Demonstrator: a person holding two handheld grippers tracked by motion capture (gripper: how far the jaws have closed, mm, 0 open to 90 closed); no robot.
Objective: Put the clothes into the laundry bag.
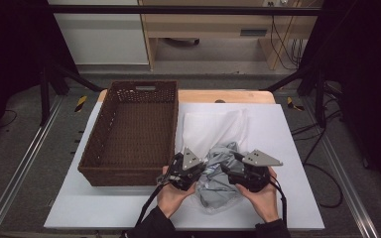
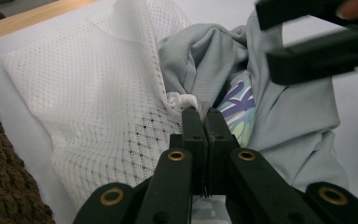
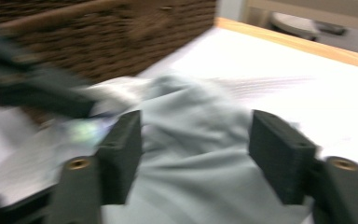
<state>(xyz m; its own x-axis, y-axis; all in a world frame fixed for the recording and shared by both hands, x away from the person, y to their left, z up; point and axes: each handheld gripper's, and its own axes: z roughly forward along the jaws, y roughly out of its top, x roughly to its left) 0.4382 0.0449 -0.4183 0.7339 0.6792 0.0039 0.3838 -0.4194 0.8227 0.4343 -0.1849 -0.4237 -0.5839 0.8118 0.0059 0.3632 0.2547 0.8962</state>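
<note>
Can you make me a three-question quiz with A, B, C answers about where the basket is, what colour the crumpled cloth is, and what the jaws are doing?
1. Where is the basket?
A. left of the clothes
B. right of the clothes
C. on top of the clothes

2. What colour is the crumpled garment?
A. red
B. light grey
C. black

3. How are the right gripper jaws?
A. apart
B. shut tight
C. clamped on the basket

Answers:
1 A, in the high view the basket stands left of the cloth pile.
2 B, the garment looks pale grey beside the white mesh cloth.
3 A, a wide gap shows between them over the grey cloth.
</note>
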